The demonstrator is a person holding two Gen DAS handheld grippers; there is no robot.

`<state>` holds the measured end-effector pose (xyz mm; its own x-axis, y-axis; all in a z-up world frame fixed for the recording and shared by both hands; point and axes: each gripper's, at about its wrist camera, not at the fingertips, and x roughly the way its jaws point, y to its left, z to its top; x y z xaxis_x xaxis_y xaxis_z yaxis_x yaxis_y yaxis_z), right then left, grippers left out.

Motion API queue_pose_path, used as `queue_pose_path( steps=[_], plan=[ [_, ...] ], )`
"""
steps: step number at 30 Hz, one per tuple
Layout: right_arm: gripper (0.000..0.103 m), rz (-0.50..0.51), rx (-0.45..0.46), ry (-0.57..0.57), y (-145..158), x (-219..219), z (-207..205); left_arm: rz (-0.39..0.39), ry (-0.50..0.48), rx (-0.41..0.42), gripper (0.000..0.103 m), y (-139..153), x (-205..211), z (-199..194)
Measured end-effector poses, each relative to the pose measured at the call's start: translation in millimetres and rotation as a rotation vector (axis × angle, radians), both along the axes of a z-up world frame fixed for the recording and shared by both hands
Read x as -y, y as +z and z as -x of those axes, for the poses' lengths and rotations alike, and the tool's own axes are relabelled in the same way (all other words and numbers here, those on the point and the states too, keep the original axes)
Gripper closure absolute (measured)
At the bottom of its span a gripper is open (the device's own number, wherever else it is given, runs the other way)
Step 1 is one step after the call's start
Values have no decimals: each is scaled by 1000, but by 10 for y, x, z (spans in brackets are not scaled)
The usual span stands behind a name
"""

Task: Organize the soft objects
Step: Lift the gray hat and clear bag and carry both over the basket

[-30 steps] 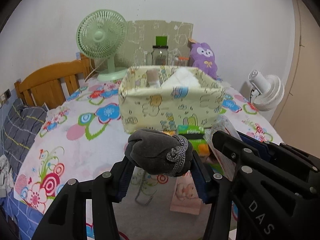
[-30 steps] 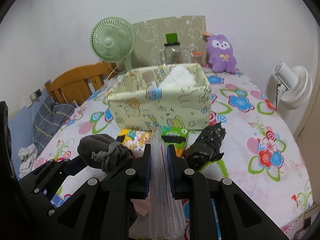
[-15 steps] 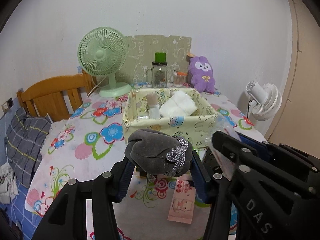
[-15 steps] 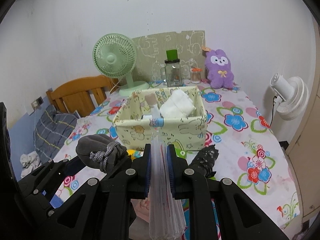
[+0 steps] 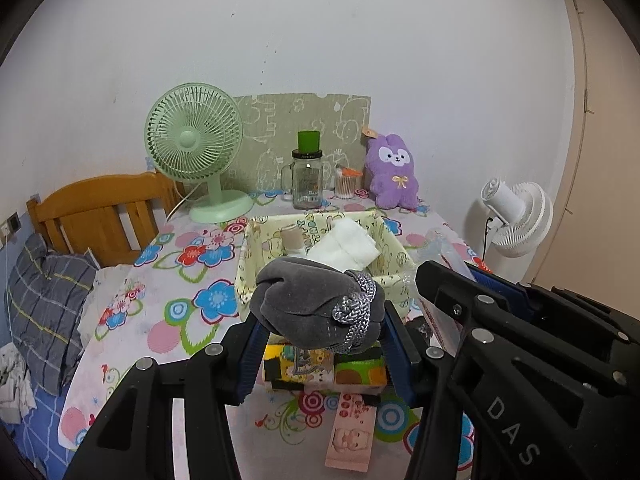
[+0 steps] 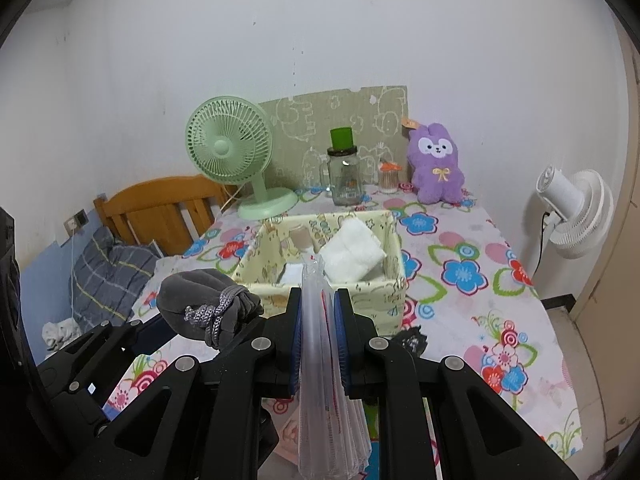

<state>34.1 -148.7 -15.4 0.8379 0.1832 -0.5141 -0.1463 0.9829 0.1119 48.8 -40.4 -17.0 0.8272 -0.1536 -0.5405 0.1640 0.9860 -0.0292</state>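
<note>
My left gripper (image 5: 320, 332) is shut on a grey drawstring pouch (image 5: 316, 308) and holds it high above the table, in front of the yellow fabric basket (image 5: 244, 280). The pouch also shows in the right wrist view (image 6: 204, 304). My right gripper (image 6: 318, 320) is shut on a clear plastic packet (image 6: 324, 380), held edge-on above the table before the basket (image 6: 384, 292). The basket holds a folded white cloth (image 6: 352, 252) and a small bottle (image 6: 298, 238). A purple plush rabbit (image 6: 436, 172) sits at the back.
A green fan (image 5: 196, 148), a glass jar with a green lid (image 5: 307, 176) and a cardboard panel stand at the back. Colourful packs (image 5: 324, 364), a pink packet (image 5: 352, 436) and a dark bundle (image 6: 408, 338) lie before the basket. A white fan (image 6: 576, 212) stands right, a wooden chair (image 5: 100, 216) left.
Both grippers have risen and drawn back with their loads; the basket now sits lower and farther away, its inside showing. Both grips are unchanged.
</note>
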Motion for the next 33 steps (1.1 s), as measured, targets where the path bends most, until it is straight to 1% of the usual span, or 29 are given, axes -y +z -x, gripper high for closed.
queue_pose_path(
  steps=[8,19,33],
  plan=[
    [85,-9,4,-2,48,18,-117,-1,1,2,48,37,10,-81],
    [85,-22,9,4,82,32,-355,-5,13,5,48,75,11,-368],
    [85,-29,10,9,99,24,-825,-6,24,6,48,68,-8,-774]
  ],
)
